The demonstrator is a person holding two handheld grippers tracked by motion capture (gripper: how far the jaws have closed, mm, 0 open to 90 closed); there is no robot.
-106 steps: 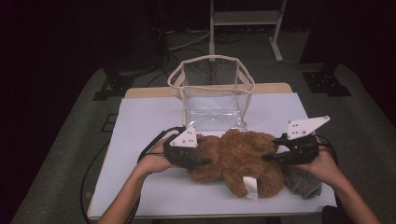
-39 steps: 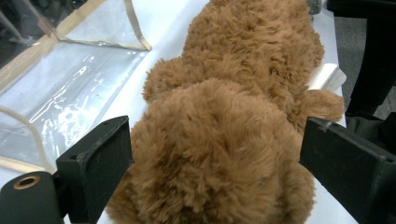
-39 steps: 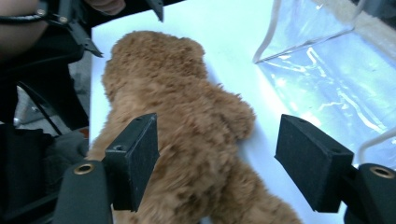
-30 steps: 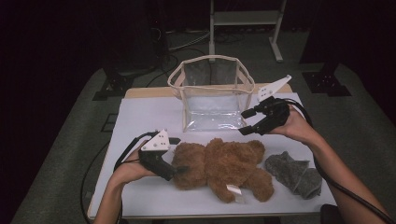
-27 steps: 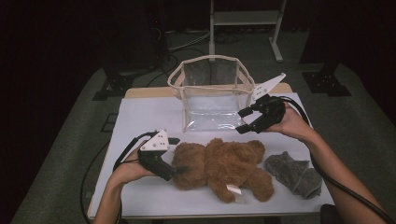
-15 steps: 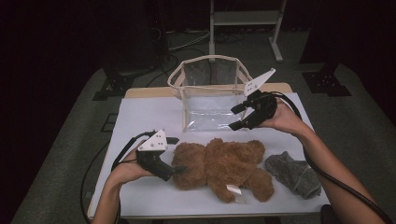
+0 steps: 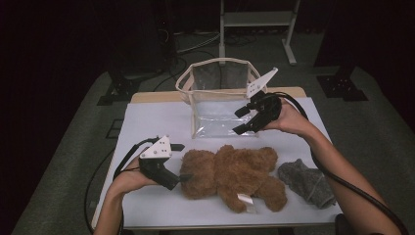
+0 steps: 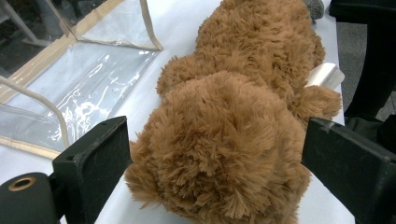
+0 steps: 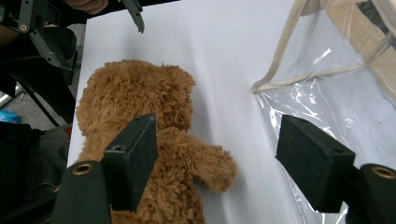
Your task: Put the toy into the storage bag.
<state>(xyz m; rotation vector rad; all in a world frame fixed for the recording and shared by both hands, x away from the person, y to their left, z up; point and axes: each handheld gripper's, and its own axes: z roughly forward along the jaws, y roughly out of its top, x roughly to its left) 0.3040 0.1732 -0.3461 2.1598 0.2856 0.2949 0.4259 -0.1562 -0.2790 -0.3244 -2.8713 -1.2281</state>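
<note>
Beside teddy bear, grey cloth

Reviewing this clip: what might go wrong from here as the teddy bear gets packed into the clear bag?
1. The left hand-held gripper straddles only the teddy bear at its head; the plush may slip or sag when lifted.
2. The clear bag is soft and unsupported; the open right hand-held gripper beside its rim could push it over or away.
3. The bear looks nearly as wide as the bag mouth, so it may snag.
</note>
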